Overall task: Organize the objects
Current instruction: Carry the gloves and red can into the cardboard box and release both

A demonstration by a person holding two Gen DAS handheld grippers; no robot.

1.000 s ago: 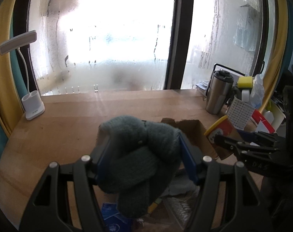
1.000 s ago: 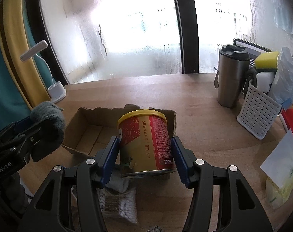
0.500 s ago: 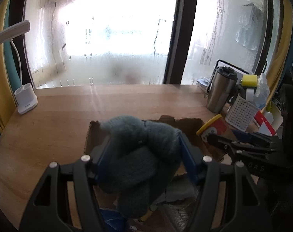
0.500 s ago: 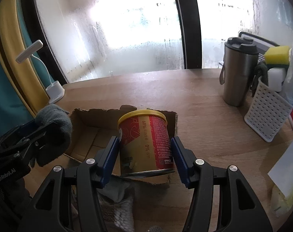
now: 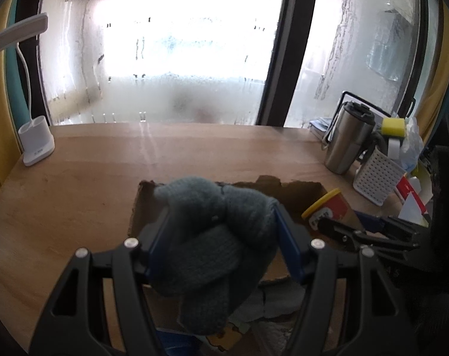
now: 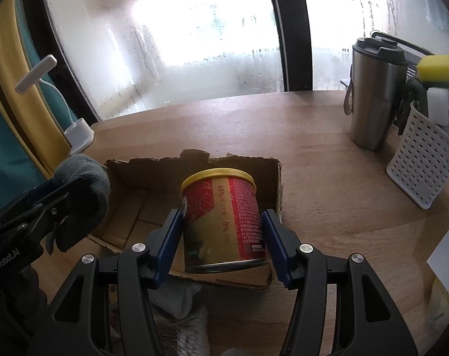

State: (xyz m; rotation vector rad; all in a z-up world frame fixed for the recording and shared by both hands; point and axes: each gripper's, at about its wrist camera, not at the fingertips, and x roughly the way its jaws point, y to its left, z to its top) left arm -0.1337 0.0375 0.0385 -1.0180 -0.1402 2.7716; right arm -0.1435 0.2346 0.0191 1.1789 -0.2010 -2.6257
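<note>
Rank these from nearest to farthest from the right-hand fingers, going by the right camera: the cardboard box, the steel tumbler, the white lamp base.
1. Cardboard box: just ahead, beneath the red can held by the right gripper.
2. Steel tumbler: far right.
3. White lamp base: far left, roughly as distant as the tumbler; too close to call.

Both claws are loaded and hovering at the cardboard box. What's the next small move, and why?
Probably lower the right claw a little further and release. It grips the red can with the yellow lid, tilted, over the right end of the open cardboard box, whose floor below looks bare. The left claw grips the grey glove over the box's left end and could follow.
</note>
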